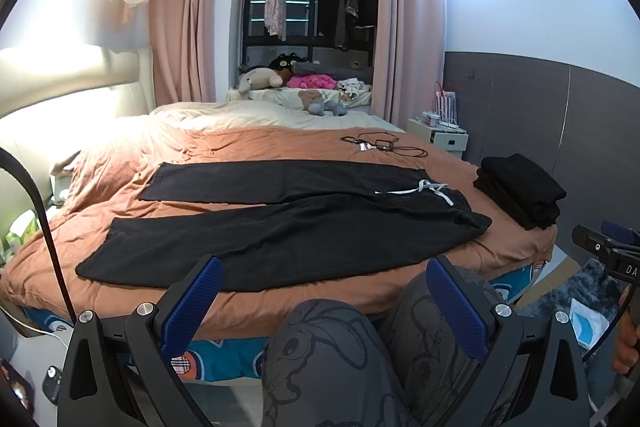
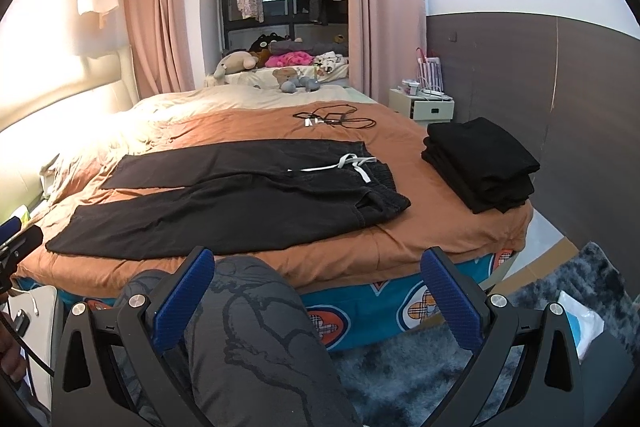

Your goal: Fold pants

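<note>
While both tongs are hanging back over the person's knees, a pair of black pants [image 1: 280, 223] is lying spread flat across the rust-orange bedcover [image 1: 248, 143], legs parted in a narrow V and running toward the left, the elastic waistband [image 2: 384, 187] and its white drawstring [image 2: 344, 163] sitting toward the right. That layout appears deliberate: opened out and smoothed, the garment is offering its long edges and cuffs for a lengthwise fold, leg over leg. The left gripper [image 1: 324, 311] is holding its blue-padded fingers [image 1: 196, 303] wide apart and gripping nothing; the right gripper [image 2: 320, 301] is likewise gaping wide and carrying nothing. Neither is touching cloth. The pants are resting ahead of and beyond both tools, past the near edge of the mattress, with the near leg closest to the left gripper and the waistband lying forward of the right one. A stack of folded black garments [image 2: 480, 163] is sitting near the bed's right corner, well apart from the pants, probably placed there to keep finished pieces out of the working space. Black cables [image 2: 332, 119] are lying farther back on the cover.
</note>
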Demonstrator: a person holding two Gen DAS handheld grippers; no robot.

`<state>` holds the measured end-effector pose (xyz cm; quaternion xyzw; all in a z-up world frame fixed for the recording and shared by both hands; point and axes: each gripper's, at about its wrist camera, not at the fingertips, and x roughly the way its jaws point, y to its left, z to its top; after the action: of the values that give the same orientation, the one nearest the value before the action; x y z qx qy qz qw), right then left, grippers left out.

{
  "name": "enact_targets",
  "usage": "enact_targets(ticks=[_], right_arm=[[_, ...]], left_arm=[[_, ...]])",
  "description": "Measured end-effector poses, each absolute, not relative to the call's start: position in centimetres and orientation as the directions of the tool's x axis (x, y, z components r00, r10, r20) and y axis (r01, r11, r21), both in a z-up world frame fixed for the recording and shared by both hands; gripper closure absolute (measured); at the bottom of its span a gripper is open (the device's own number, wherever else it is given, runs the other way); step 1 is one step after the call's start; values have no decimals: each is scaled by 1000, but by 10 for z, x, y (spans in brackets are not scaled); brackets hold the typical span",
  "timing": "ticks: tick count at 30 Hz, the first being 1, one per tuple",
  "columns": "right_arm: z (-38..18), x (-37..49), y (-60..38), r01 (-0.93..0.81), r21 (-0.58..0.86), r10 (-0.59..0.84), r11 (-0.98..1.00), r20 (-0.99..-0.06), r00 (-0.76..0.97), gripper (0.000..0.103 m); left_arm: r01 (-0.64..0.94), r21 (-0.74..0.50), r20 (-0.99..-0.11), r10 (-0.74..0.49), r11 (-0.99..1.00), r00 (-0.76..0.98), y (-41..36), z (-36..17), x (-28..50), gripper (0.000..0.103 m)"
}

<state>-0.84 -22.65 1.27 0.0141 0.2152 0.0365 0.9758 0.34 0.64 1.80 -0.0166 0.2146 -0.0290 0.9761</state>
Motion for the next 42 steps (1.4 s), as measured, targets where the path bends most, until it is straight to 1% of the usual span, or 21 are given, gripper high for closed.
enact_targets(ticks=[18,28,42], right_arm=[[12,-5,-225,-60,41,72,997,-421,904,0],[9,2,-224,-47,62,69,997,-424,903,0],[10,41,-216,-18,48,38,999,-446,894,0]], left_arm=[[46,-52,-414,-64,998,908,11,20,3,0],[42,-40,-427,-55,998,902,15,22,7,0],[-30,-77,-401,-3,997,916,55,13,27,0]])
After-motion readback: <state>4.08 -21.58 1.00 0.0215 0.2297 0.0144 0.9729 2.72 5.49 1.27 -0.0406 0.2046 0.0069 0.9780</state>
